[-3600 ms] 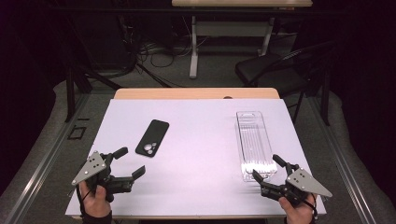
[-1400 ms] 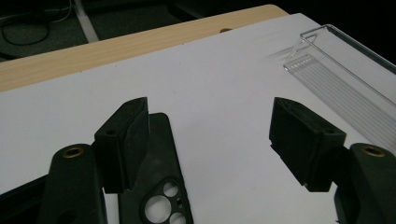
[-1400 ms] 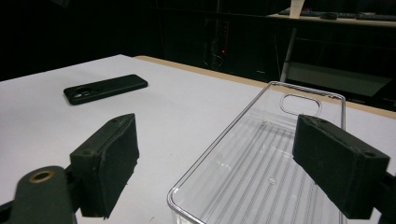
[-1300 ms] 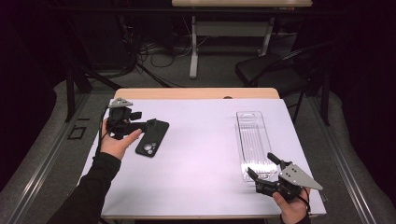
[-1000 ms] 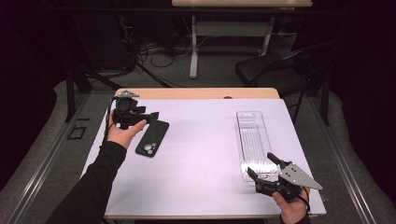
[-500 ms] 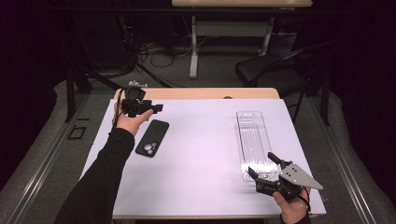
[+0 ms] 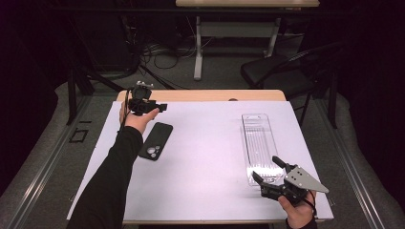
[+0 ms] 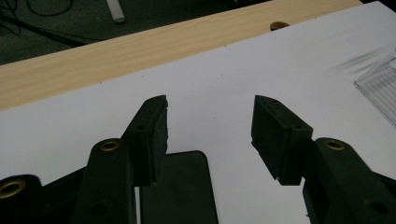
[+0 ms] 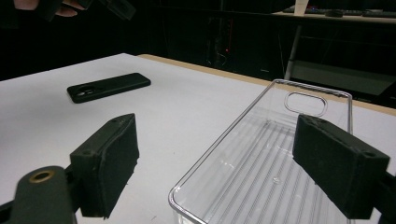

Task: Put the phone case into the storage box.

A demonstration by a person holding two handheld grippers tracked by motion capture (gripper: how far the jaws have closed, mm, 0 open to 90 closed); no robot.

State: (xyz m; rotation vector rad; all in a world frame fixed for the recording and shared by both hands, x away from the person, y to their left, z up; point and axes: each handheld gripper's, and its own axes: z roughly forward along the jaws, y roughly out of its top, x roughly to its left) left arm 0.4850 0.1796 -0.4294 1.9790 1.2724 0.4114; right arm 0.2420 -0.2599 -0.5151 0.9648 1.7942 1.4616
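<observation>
Phone beneath half-open left gripper — nothing held, jaws lately closing.

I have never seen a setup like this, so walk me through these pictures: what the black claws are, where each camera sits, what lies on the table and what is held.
A person holds a two-jaw gripper in each hand. The high view looks down on the white table: left gripper above the far end of a black phone, right gripper at the near end of a clear plastic tray. The other two pictures come from cameras riding on the grippers, looking along their own black jaws. The left gripper's jaws have just been closing but grip nothing; the right gripper's jaws stand open, empty.
</observation>
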